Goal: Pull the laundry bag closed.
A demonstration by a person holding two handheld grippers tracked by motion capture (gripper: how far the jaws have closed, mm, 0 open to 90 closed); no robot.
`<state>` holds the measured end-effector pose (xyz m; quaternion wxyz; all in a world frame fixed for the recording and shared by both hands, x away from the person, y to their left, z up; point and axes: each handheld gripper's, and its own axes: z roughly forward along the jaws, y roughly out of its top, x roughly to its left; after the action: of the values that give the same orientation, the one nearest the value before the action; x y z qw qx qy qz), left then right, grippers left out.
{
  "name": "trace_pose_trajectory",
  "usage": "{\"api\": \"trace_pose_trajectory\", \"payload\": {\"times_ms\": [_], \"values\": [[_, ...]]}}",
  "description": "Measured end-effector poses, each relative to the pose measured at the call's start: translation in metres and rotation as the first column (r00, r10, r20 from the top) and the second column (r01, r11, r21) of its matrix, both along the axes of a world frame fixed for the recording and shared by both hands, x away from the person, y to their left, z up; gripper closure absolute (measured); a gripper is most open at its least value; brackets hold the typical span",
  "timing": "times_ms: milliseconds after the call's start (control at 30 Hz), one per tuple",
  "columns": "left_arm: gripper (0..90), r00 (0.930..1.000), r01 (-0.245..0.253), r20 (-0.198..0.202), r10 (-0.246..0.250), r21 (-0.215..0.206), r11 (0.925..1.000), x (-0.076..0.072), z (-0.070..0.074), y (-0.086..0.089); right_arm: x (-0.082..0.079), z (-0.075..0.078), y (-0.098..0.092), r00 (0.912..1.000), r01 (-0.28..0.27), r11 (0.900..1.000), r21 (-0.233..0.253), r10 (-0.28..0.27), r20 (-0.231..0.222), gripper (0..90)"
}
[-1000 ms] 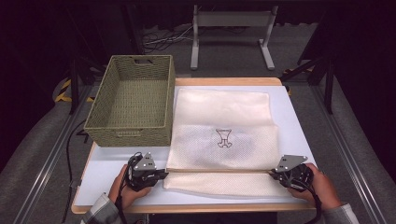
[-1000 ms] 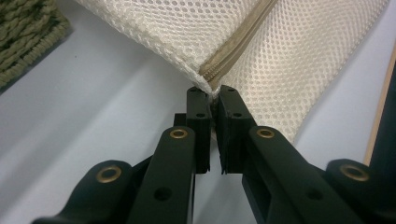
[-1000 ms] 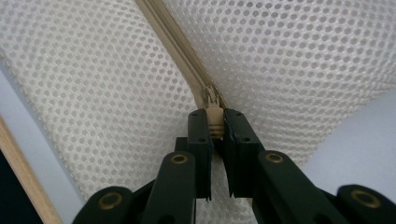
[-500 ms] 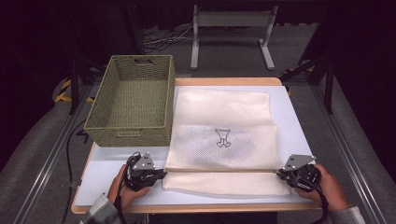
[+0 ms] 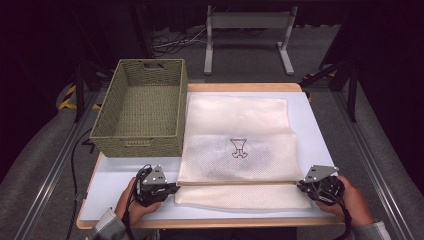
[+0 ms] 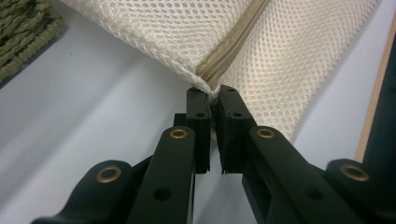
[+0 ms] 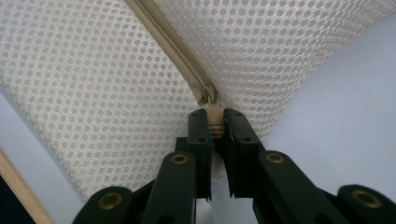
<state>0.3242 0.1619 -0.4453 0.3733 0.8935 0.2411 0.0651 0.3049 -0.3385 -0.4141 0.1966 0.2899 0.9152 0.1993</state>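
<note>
Ideally the left gripper (image 6: 212, 95) — jaws clamped on the mesh bag's (image 5: 240, 145) corner — anchors it while the right gripper (image 7: 215, 119), pinching the zipper pull (image 7: 215, 122), draws straight along the zipper (image 7: 170, 44).

My right claw (image 7: 215, 122) hides most of the zipper pull (image 7: 215, 122) between its jaws, so I see just a beige sliver of it. My left claw (image 6: 211, 99) covers the very corner of the mesh bag (image 6: 261, 51) that it pinches. In both gripper views the bag runs off the top edge beyond my jaws. From above, the small dark print (image 5: 239, 148) ahead of my claws is too tiny to read.
</note>
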Motion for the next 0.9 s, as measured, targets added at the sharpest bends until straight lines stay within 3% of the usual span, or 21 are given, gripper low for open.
{"api": "trace_pose_trajectory", "payload": {"times_ms": [467, 600, 900], "values": [[81.3, 0.9993, 0.009, 0.035, -0.009, -0.002, 1.0, -0.0066, -0.0001, 0.0003, -0.0012, 0.0044, -0.0013, 0.9999, 0.007, 0.995, 0.098, -0.008, 0.012, 80.6], [80.2, 0.9984, 0.012, 0.056, -0.012, 0.002, 0.9999, -0.0086, 0.001, 0.0004, -0.0009, 0.0044, -0.0009, 0.9998, 0.005, 0.994, 0.107, -0.007, 0.021, 79.6], [72.0, 0.9977, 0.001, 0.068, 0.0, -0.012, 0.9999, -0.0106, 0.0021, 0.005, 0.0, 0.0069, 0.0014, 0.9996, -0.008, 0.987, 0.158, 0.004, 0.03, 73.6]]}}
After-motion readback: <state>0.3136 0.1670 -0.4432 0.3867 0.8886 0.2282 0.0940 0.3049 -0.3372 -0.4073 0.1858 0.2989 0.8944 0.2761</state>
